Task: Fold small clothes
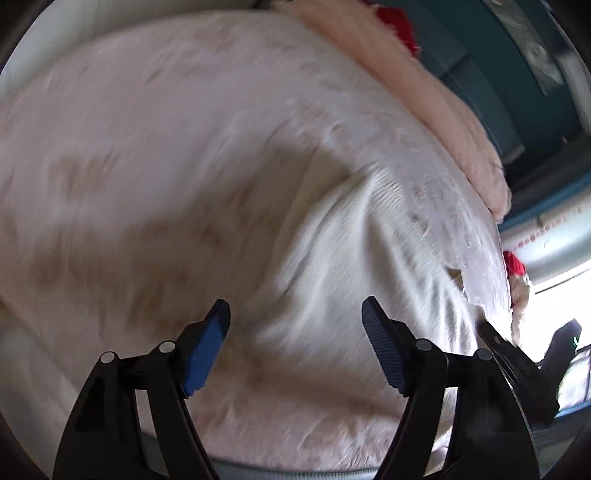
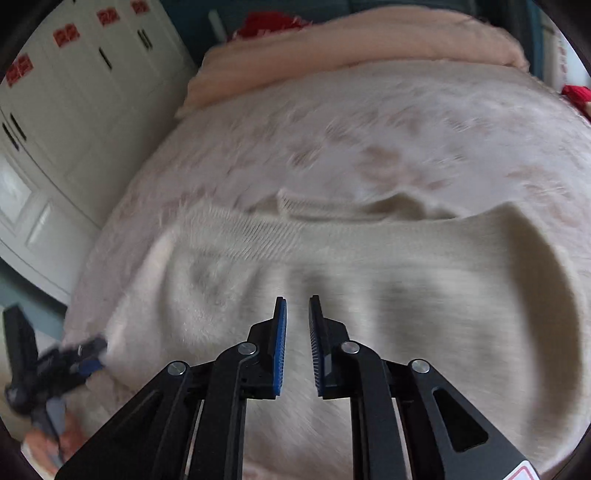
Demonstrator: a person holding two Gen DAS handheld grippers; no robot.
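Above the cream sweater (image 2: 369,266), left fingers (image 1: 207,347) spread wide, right fingers (image 2: 280,347) nearly closed, both empty.

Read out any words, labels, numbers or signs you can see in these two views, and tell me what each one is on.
No text can be read in either view.
Red stickers on the white cabinet doors: too blurred to read.
Red-edged label on the right gripper: cut off at the frame edge, unreadable.
Cream knit garment and pink blanket: no print visible.
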